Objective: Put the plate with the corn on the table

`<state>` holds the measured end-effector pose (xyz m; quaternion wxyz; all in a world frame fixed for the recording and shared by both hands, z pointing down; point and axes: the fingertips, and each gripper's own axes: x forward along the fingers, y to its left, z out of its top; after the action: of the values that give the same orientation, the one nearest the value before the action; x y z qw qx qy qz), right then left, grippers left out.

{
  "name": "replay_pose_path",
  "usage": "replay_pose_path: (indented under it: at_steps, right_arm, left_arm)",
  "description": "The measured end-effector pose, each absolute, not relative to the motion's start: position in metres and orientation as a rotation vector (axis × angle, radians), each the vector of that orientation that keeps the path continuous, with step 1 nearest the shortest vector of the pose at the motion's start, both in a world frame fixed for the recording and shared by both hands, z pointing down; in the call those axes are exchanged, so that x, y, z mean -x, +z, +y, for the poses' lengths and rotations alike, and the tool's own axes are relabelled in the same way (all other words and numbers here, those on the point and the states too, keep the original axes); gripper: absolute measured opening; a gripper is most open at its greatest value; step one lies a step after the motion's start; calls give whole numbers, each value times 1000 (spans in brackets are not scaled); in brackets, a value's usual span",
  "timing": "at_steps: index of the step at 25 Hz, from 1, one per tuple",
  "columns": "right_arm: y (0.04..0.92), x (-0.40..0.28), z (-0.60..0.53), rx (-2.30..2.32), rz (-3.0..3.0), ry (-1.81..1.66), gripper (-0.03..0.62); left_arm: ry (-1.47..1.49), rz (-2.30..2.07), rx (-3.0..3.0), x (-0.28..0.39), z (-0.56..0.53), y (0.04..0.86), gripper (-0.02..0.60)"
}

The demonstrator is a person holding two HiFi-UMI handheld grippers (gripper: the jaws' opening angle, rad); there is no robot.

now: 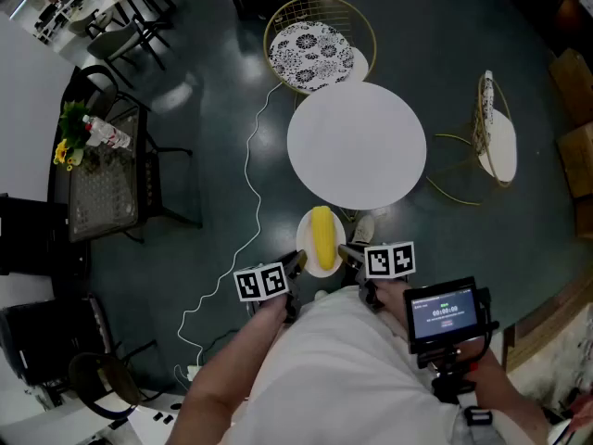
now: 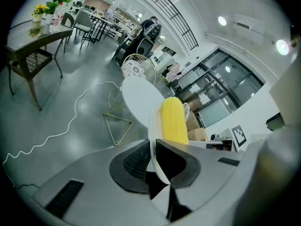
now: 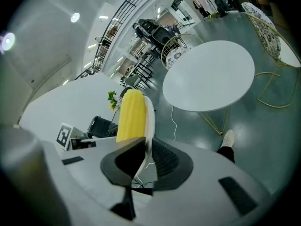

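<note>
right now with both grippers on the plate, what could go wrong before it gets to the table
1. The corn lies loose on the plate; uneven tilt between the left gripper and right gripper could roll it off.
2. Each gripper pinches only the thin rim; twisting or pulling apart may let it slip.
3. The plate is short of the table; carried too low, it could knock the edge.
</note>
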<state>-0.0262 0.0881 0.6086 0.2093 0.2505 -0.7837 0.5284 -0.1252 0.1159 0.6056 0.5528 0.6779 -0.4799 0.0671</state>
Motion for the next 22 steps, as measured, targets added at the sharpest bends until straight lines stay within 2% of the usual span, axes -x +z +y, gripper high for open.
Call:
replay_pose_path:
  at_steps: [9,22]
  right_arm:
    - [563,24,159,-745,-2226,1409,51]
    - [578,-10,219,-771,-2157,1542,51]
  left_arm:
    - [59,-1121,-1578,123,190,571,44]
    - [90,-1098,-1561,90,249,574,40]
